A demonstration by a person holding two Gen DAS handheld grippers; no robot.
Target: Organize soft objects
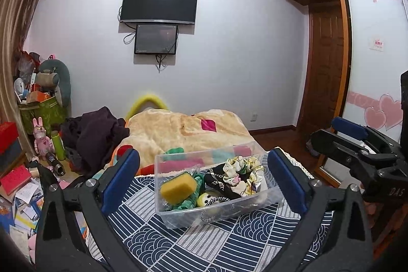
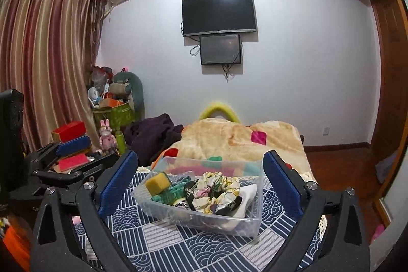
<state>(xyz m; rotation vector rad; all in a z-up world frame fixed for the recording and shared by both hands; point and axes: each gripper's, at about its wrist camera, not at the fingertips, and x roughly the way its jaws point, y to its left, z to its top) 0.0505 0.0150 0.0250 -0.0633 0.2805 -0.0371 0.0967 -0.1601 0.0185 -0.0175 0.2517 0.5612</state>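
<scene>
Both hand-held grippers — left (image 1: 204, 181) and right (image 2: 201, 182) — hang with fingers spread apart, holding nothing. The clear bin (image 1: 265, 199) sits on the patterned cloth (image 1: 216, 244), holding a yellow sponge (image 1: 178, 188) and a floral scrunchie (image 1: 243, 173).

wall television (image 1: 159, 3), beige blanket (image 1: 178, 131), striped curtains (image 2: 46, 55)

Black plastic tongs (image 1: 204, 182) — blue ribbed pads (image 1: 119, 180); silver screws (image 1: 90, 182).

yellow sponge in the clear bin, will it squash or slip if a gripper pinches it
The yellow sponge looks porous and blocky, so it would probably compress between the pads and weigh little. Its rough surface suggests it is unlikely to slip. It rests loosely on a green knitted item in the clear bin, so it should lift free.
</scene>
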